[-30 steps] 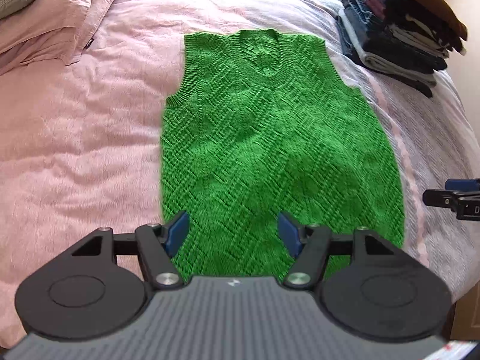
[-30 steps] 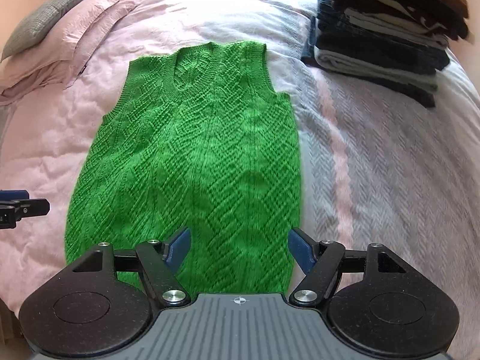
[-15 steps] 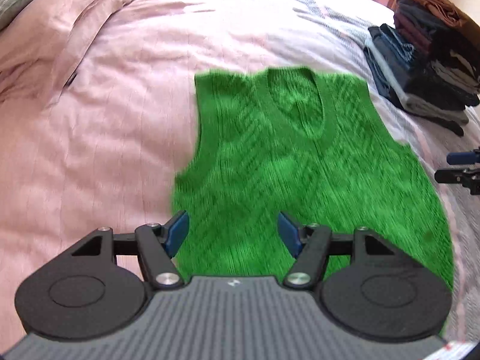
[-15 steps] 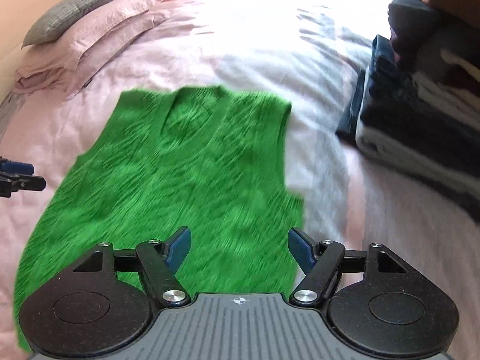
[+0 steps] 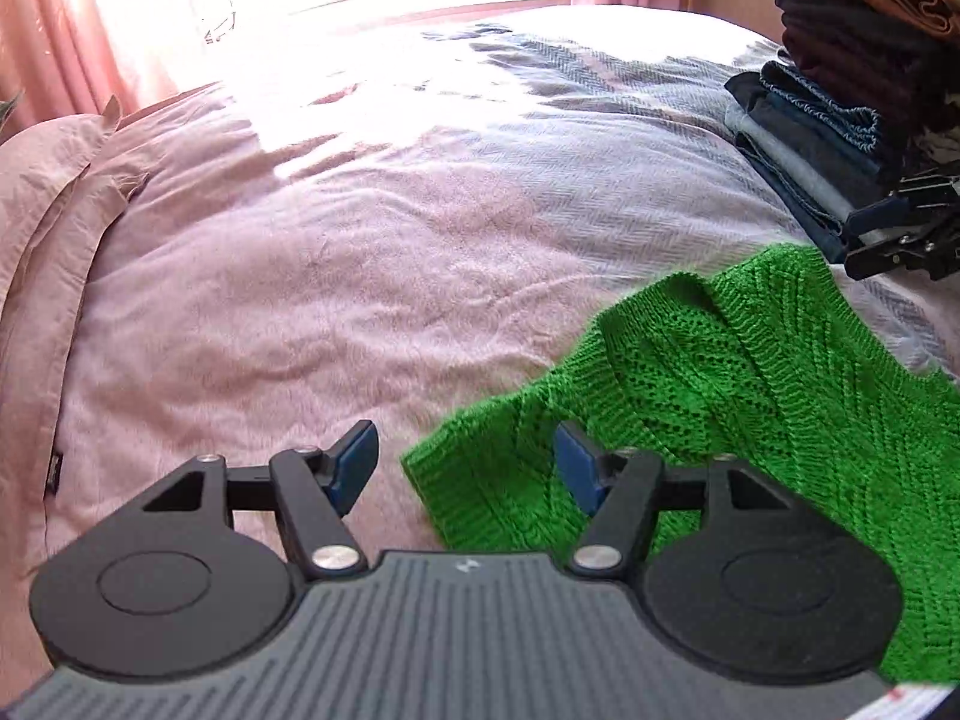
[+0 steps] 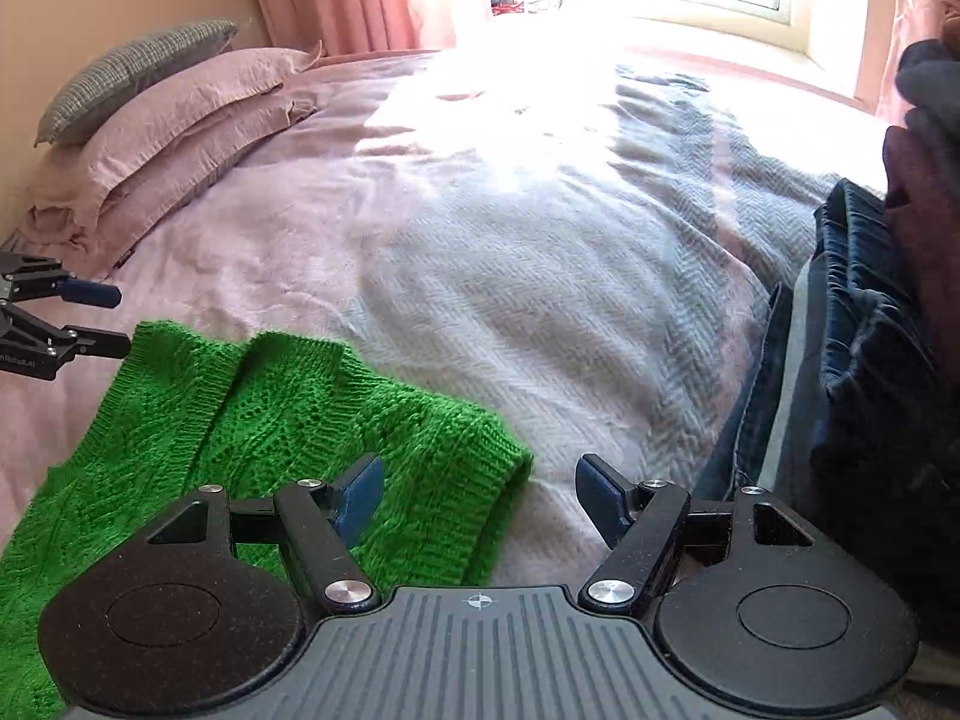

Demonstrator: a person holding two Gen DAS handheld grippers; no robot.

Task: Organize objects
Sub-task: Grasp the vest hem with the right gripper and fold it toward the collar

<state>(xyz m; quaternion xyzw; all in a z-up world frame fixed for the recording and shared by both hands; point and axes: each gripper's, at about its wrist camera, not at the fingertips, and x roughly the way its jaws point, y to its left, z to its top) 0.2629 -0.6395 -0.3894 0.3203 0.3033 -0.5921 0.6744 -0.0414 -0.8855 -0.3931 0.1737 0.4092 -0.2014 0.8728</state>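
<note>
A green knitted vest (image 5: 750, 396) lies flat on the bed, neckline away from me. My left gripper (image 5: 465, 462) stands open just above its left shoulder strap, whose edge lies between the blue pads (image 5: 354, 462). In the right wrist view the vest (image 6: 252, 420) fills the lower left. There my right gripper (image 6: 480, 495) is open over the right shoulder strap, whose corner sits between its fingers. Nothing is gripped. Each gripper shows at the other view's edge: the right gripper (image 5: 900, 240), the left gripper (image 6: 72, 318).
A stack of folded dark clothes (image 5: 852, 96) stands at the right of the bed, close beside my right gripper (image 6: 888, 360). Pink pillows (image 6: 168, 138) and a grey cushion (image 6: 132, 72) lie at the left. The bedspread (image 5: 390, 228) stretches toward a bright window.
Both grippers have travelled from the vest's hem up along it to its shoulders and sunk closer to the bed. Their jaws kept the same width.
</note>
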